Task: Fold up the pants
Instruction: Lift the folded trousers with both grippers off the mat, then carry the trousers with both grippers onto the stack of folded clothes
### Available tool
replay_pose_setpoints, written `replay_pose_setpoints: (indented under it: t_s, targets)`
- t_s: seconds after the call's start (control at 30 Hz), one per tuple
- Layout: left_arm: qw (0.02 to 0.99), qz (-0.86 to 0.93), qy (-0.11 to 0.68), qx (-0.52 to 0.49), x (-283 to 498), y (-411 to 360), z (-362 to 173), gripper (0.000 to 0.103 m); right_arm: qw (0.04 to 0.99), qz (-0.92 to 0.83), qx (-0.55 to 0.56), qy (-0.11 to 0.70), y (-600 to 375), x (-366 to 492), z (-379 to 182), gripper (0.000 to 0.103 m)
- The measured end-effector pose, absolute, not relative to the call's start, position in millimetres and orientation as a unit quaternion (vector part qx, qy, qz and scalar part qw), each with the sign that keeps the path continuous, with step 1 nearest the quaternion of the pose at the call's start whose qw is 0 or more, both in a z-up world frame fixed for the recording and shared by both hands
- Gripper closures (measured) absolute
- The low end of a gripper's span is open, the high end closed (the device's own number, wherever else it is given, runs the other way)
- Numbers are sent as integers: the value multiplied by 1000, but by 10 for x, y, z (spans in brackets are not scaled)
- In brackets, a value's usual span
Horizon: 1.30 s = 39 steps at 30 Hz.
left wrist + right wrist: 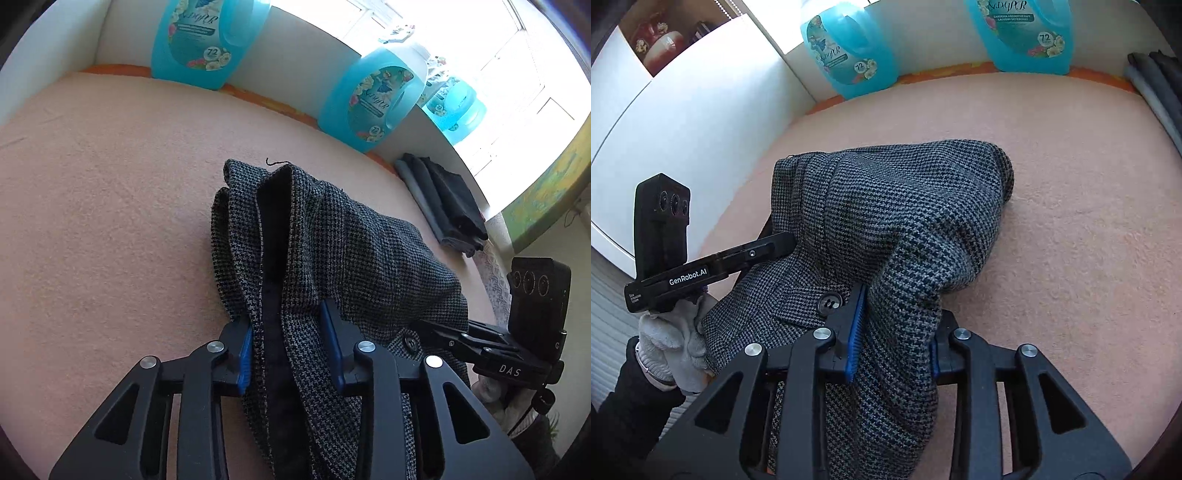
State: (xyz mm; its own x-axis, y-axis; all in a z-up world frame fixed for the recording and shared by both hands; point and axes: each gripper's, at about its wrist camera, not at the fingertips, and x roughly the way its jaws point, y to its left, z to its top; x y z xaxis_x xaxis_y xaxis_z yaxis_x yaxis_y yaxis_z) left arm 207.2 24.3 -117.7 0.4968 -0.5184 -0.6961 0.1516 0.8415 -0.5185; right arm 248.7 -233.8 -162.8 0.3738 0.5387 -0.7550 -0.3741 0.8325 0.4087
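Note:
Grey houndstooth pants (369,258) lie bunched on the peach-coloured cloth surface (110,221). My left gripper (288,343) is shut on a thick fold of the pants, its blue pads pressed on both sides of the cloth. My right gripper (897,332) is shut on another bunch of the same pants (905,206), next to a black button (829,303). The right gripper shows at the right edge of the left wrist view (436,328), and the left gripper at the left of the right wrist view (783,242). The two grippers are close together.
Blue detergent bottles (207,40) (373,99) stand along the white back wall, also in the right wrist view (849,48). A stack of folded dark clothes (443,199) lies at the far right of the surface. A white wall (683,122) borders the left side.

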Motion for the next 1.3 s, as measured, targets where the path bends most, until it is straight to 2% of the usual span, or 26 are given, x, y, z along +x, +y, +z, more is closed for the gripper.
replay_pose_setpoints:
  t_s: [0.07, 0.13, 0.43, 0.73, 0.97, 1.3]
  targets:
    - [846, -203, 451, -201, 2030, 241, -1118, 85, 839, 273, 61, 467, -2273, 2396, -1533, 87]
    - [853, -205, 440, -194, 1990, 210, -1032, 86, 853, 270, 38, 444, -2214, 2296, -1397, 89]
    - [858, -218, 420, -200, 1894, 227, -845, 87, 889, 253, -42, 380, -2048, 1937, -978, 90]
    - [877, -254, 351, -206, 1800, 65, -247, 87, 924, 229, -114, 285, -2104, 1663, -218, 90]
    - [885, -299, 302, -190, 1945, -428, 275, 87, 945, 179, -134, 238, -2536, 1588, 306, 90]
    - [879, -355, 273, -167, 2383, -1472, 831, 87, 968, 107, -124, 193, -3465, 1805, 811, 90]
